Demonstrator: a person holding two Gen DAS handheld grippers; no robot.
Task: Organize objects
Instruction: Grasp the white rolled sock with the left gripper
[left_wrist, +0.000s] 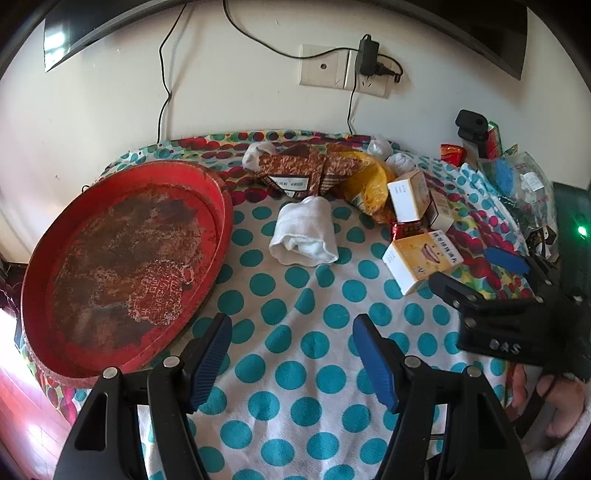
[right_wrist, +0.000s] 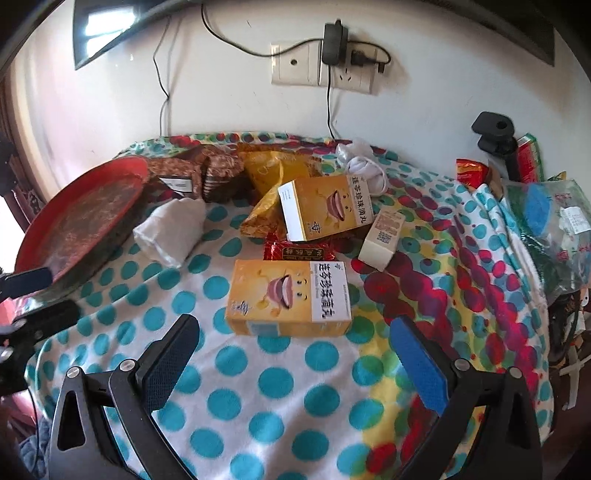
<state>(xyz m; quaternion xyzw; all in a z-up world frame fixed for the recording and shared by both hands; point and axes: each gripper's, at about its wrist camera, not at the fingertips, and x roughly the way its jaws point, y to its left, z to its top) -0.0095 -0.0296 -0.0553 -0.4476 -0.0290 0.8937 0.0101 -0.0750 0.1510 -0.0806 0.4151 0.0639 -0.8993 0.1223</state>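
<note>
So far nothing sits in the red tray (left_wrist: 221, 206), boxes and packets lie scattered, and both grippers' jaws are spread, empty.

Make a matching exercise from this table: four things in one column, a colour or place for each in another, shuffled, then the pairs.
Things:
1. tray
2. rolled sock
3. nearest yellow box
4. charger

Descriptions:
A. plugged into the wall socket
B. red, at the cloth's left edge
C. white, lying beside the tray
D. just ahead of the right gripper

Pairs: 1-B, 2-C, 3-D, 4-A
</note>
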